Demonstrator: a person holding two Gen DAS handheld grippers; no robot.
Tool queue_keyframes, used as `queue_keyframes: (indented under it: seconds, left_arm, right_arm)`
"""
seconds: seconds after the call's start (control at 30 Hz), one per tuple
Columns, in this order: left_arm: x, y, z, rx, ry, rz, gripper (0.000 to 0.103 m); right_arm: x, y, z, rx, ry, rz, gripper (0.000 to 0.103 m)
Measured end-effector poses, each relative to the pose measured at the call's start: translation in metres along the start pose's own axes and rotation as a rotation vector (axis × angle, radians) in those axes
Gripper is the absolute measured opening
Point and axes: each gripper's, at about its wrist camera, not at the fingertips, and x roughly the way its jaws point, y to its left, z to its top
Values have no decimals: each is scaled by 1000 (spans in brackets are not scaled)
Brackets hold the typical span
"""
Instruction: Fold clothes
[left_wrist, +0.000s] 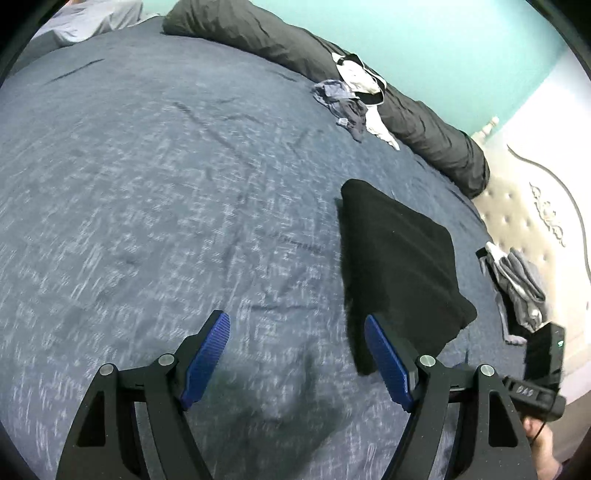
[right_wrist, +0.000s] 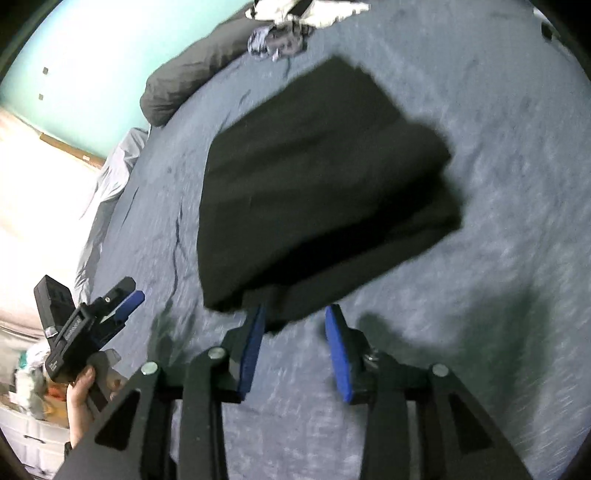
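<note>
A folded black garment (right_wrist: 317, 192) lies on the blue bedspread (left_wrist: 166, 221), its long axis running from 7 toward 1 o'clock in the right-wrist view. The right gripper (right_wrist: 295, 325), jaws wide, sits nearest, at its near edge. The left gripper (left_wrist: 297, 354), also wide, holds nothing.

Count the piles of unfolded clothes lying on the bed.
2. One crumpled blue-and-white clothes pile lies against the long dark bolster pillow; one grey-and-white clothes pile sits at the bed's edge by the headboard. More may lie out of view.
</note>
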Motion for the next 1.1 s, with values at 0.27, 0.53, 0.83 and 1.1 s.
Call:
queue_keyframes:
  seconds: [0.27, 0.53, 0.83, 1.1]
  left_arm:
    - [-12, 17, -10, -25, -3, 16, 79]
    - [-12, 19, -9, -31, -6, 14, 79]
    - [-10, 17, -11, -25, 0, 17, 79]
    - [-9, 12, -9, -20, -3, 16, 79]
  right_arm:
    - [30, 3, -9, 127, -15, 69, 42]
    - [43, -8, 2, 190, -59, 63, 43]
    - [56, 6, 10, 158, -76, 3, 32]
    - [30, 0, 15, 147, -139, 25, 10]
